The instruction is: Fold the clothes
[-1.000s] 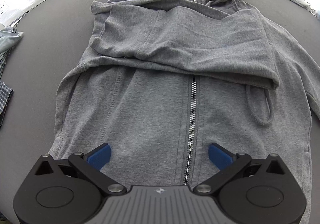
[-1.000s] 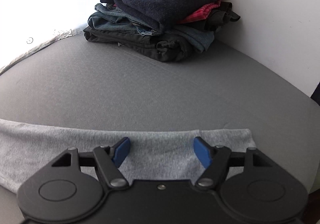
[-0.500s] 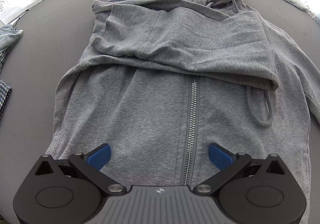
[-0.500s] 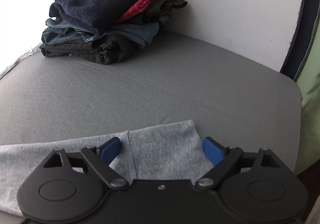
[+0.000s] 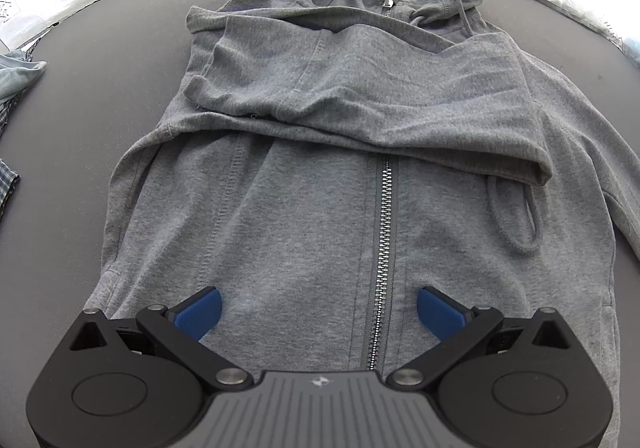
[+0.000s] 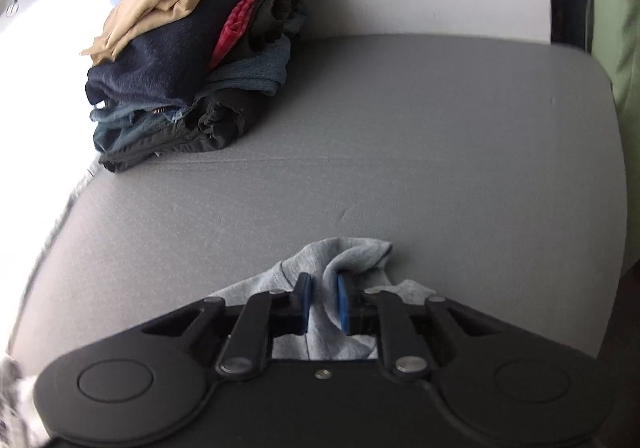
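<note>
Right gripper [image 6: 323, 298]: jaws just closed, pinching bunched grey sleeve [image 6: 344, 260]. Left gripper [image 5: 319, 310]: jaws spread wide over hoodie [image 5: 320, 183], gripping nothing.

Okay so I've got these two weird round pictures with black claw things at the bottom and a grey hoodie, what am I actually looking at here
Each picture comes from a wide-angle camera mounted on a hand-held gripper; a person holds one in each hand to fold clothes. The black shape at the bottom is the gripper itself, with two blue-tipped fingers.

The left gripper has its fingers spread wide, holding nothing, poised above the lower front of a grey zip hoodie that lies flat on a dark grey surface, one sleeve already folded across its chest.

The right gripper has just been closing its fingers and now pinches a bunched piece of light grey fabric, probably the hoodie's other sleeve. Behind it, by the wall, sits a stack of folded clothes.
</note>
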{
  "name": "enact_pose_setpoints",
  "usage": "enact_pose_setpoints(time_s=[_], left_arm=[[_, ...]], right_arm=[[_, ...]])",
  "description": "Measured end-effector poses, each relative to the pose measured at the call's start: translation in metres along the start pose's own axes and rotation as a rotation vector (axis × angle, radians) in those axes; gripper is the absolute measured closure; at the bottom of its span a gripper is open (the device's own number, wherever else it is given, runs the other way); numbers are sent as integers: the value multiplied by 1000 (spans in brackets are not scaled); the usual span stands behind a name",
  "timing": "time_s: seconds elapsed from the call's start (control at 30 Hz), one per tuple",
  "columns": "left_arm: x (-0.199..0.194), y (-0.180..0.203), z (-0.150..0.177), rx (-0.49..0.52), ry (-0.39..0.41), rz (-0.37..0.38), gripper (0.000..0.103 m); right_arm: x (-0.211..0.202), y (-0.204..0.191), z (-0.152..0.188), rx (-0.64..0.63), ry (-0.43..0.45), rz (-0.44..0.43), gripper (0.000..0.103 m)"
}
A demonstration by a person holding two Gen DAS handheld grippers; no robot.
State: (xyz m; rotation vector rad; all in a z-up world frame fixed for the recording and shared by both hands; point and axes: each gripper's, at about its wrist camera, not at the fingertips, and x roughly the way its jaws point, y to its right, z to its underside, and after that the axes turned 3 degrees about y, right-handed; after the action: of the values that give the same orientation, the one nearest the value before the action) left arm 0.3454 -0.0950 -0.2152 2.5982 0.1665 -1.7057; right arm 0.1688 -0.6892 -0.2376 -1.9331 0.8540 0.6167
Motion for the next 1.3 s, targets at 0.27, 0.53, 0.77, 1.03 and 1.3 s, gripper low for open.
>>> enact_pose_setpoints(time_s=[0.27, 0.53, 0.77, 1.03, 1.3], left_arm=[[4, -3, -8, 34, -31, 25, 0], [-12, -29, -18, 35, -2, 141, 0], [-40, -62, -44, 42, 107, 195, 0], [-37, -99, -53, -85, 142, 159, 0], [-22, -98, -46, -99, 100, 93, 0]], right_arm=[[22, 9, 81, 686, -267, -336, 94], [40, -121, 161, 537, -578, -566, 97], [35, -275, 235, 386, -794, -777, 99], [25, -389, 328, 208, -1033, -819, 60], [63, -349, 314, 171, -1007, -615, 56]])
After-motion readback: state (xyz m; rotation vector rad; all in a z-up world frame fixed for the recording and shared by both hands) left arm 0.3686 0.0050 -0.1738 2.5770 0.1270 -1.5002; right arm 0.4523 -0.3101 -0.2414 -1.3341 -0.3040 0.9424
